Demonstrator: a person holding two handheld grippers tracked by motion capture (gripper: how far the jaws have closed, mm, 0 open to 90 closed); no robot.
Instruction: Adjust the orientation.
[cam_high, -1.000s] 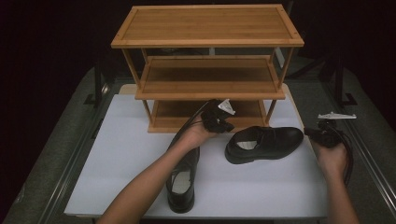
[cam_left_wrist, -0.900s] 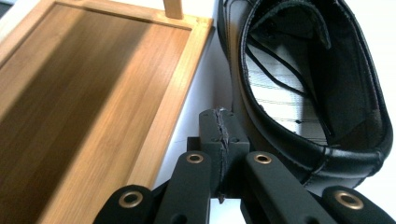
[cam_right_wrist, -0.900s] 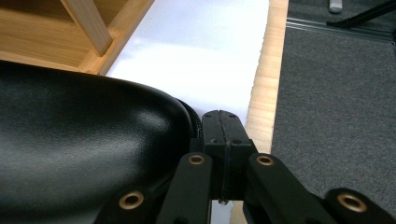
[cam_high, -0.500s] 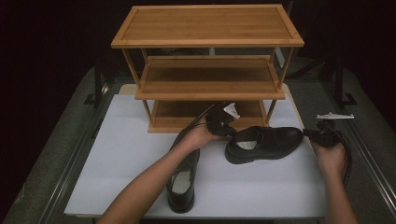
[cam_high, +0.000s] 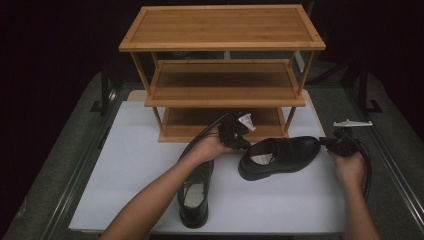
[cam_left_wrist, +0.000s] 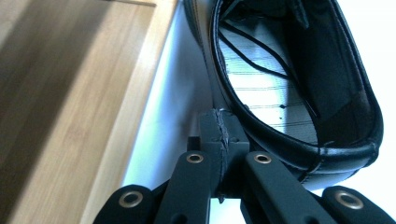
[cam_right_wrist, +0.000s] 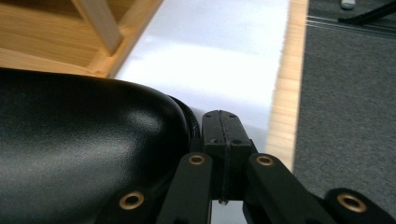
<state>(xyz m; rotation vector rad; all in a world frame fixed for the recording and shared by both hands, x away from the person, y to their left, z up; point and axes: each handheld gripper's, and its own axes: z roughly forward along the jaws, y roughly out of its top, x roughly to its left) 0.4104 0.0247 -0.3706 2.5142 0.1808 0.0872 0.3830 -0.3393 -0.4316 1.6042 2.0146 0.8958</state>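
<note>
Two black leather shoes lie on the white board. One shoe lies crosswise, toe to the right, in front of the wooden three-shelf rack. The other shoe points toward the front edge, partly under the left forearm. My left gripper is shut and empty at the crosswise shoe's heel. In the left gripper view its tips rest beside the shoe's collar. My right gripper is shut and empty, its tips right beside the toe cap.
The rack's bottom shelf lies just beyond the left gripper, and a rack leg stands past the toe. The board's wooden edge and grey carpet are to the right. Metal rails run along both sides.
My left gripper has sunk slightly toward the heel of the crosswise shoe. The right gripper and both shoes have stayed in place.
</note>
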